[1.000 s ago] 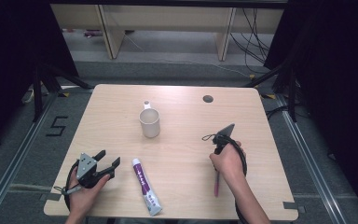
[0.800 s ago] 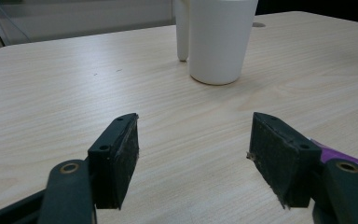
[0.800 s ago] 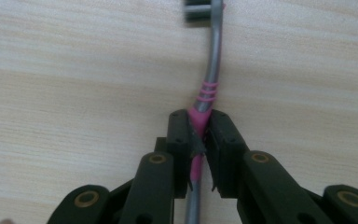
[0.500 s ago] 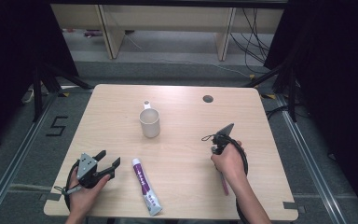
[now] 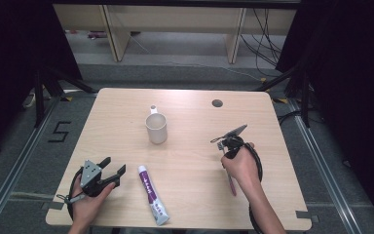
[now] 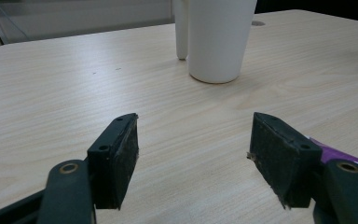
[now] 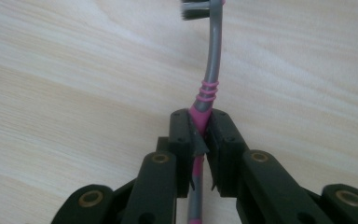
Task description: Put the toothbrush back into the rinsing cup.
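I am clamping my right gripper (image 7: 199, 140) on the toothbrush (image 7: 208, 88), while my left gripper (image 6: 193, 158) is sitting apart near the toothpaste tube (image 5: 152, 194).

Left gripper (image 5: 113, 171) jaws spread apart, right gripper (image 7: 199, 140) clamped closed

A black numeral "5" (image 5: 60, 131) is showing on the grey floor (image 5: 24, 146) at the left of the high view, just beside the worktop's left edge. Printing is running along the purple-and-white tube (image 5: 153, 194) at the lower middle, but it is reading too small to make out.
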Demonstrator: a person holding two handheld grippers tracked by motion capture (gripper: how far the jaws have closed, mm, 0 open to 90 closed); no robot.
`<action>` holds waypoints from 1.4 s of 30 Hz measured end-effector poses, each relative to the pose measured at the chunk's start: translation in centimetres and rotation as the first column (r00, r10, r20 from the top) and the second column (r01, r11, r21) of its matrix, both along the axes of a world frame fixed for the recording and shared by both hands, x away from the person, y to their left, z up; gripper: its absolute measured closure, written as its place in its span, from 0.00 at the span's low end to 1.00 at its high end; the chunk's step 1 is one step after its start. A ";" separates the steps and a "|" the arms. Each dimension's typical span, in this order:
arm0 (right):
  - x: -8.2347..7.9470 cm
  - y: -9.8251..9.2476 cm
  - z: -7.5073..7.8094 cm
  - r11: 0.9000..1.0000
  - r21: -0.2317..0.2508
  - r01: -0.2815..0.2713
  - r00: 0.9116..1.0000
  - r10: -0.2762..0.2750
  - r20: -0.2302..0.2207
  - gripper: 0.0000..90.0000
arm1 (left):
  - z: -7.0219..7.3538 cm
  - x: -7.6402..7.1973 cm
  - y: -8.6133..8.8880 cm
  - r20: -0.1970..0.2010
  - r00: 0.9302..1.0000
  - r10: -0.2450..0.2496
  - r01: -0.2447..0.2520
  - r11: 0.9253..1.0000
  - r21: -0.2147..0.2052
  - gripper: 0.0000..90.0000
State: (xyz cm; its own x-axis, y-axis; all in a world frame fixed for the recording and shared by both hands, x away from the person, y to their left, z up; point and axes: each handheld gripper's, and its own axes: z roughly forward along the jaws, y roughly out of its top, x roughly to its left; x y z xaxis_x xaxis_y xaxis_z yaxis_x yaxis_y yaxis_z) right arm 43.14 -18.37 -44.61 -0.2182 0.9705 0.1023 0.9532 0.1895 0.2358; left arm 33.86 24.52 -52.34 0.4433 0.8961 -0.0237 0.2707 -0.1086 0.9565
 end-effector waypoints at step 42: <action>-2.4 -0.6 2.6 0.919 0.252 -0.302 0.759 0.072 0.647 0.90 | 5.8 0.0 -4.7 0.123 0.971 -0.206 0.213 0.976 -0.040 0.40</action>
State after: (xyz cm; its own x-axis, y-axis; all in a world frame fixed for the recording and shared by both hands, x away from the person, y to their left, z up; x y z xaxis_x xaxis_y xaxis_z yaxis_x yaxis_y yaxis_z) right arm 40.79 -18.98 -42.02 -0.5178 0.8370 0.1768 0.5302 0.1517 0.8342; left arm 33.82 19.81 -46.58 0.6234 0.7819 -0.0052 0.1331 -0.0995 0.9861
